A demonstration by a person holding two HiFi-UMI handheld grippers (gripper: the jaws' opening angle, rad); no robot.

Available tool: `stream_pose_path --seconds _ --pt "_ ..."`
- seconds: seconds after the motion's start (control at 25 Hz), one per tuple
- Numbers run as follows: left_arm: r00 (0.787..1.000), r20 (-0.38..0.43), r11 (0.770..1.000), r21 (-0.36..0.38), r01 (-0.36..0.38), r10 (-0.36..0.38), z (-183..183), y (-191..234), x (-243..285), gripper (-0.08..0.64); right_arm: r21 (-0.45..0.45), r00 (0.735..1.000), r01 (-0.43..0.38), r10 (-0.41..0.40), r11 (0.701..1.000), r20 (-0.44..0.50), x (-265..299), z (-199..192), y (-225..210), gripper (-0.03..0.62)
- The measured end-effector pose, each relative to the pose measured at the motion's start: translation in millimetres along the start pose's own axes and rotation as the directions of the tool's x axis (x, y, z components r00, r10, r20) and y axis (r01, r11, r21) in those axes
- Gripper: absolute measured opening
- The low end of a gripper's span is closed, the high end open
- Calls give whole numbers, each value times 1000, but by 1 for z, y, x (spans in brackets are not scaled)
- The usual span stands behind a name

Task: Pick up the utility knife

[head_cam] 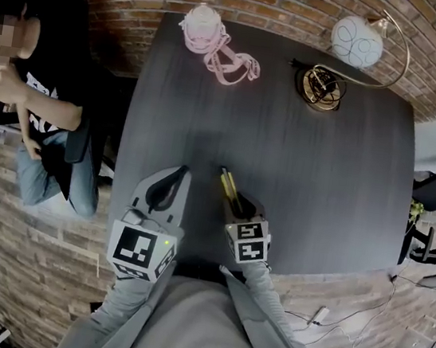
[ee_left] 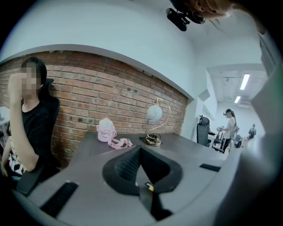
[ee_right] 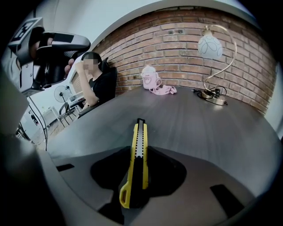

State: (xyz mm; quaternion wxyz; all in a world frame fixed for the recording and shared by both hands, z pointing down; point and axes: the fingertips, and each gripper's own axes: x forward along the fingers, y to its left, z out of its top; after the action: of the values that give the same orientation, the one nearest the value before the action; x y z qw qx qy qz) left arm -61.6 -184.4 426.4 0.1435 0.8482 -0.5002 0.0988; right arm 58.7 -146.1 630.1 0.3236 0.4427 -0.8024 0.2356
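Knife (ee_right: 137, 150) sits lengthwise between the jaws of the right gripper (head_cam: 239, 207), lower centre of the head view. The jaws are part-closed and pressing its yellow body from both sides, so the grip looks made. The butt end is back in the jaw throat and the tip pokes out ahead over the table (head_cam: 323, 168). Can't tell if the knife is off the surface yet; in the head view its tip looks low, near or on the tabletop. Left gripper (ee_left: 140, 150), lower left of the head view, has its jaws together with nothing in them and is idle just beside the right one. Judgement: grasp done, lift left to do or only starting, and the knife needs to come clear of the table. Not part of the task: lamp (head_cam: 356, 42) upper right, pink bottle (head_cam: 202, 26) top centre, and a seated person (head_cam: 43, 104) at the left edge.
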Motion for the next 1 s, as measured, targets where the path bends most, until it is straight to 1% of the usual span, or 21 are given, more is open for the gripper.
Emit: stream_pose_path --seconds 0.12,0.4,0.6,0.8,1.0 --pt "1000 7 1000 7 -2 2 4 -3 1 18 9 1000 6 -6 1000 26 -7 5 -9 130" --pt "999 33 1000 25 0 -1 18 -11 0 18 24 996 6 -8 1000 94 -29 34 -20 132" --pt "998 58 999 42 1 -3 32 -18 -2 18 9 987 13 -14 1000 157 -47 57 -30 131" --pt "997 82 998 64 -3 -3 44 -21 -6 18 6 970 15 -16 1000 242 -68 87 -35 132" --pt "994 105 998 69 -11 4 52 -23 -9 18 11 939 22 -24 1000 343 -97 119 -41 132"
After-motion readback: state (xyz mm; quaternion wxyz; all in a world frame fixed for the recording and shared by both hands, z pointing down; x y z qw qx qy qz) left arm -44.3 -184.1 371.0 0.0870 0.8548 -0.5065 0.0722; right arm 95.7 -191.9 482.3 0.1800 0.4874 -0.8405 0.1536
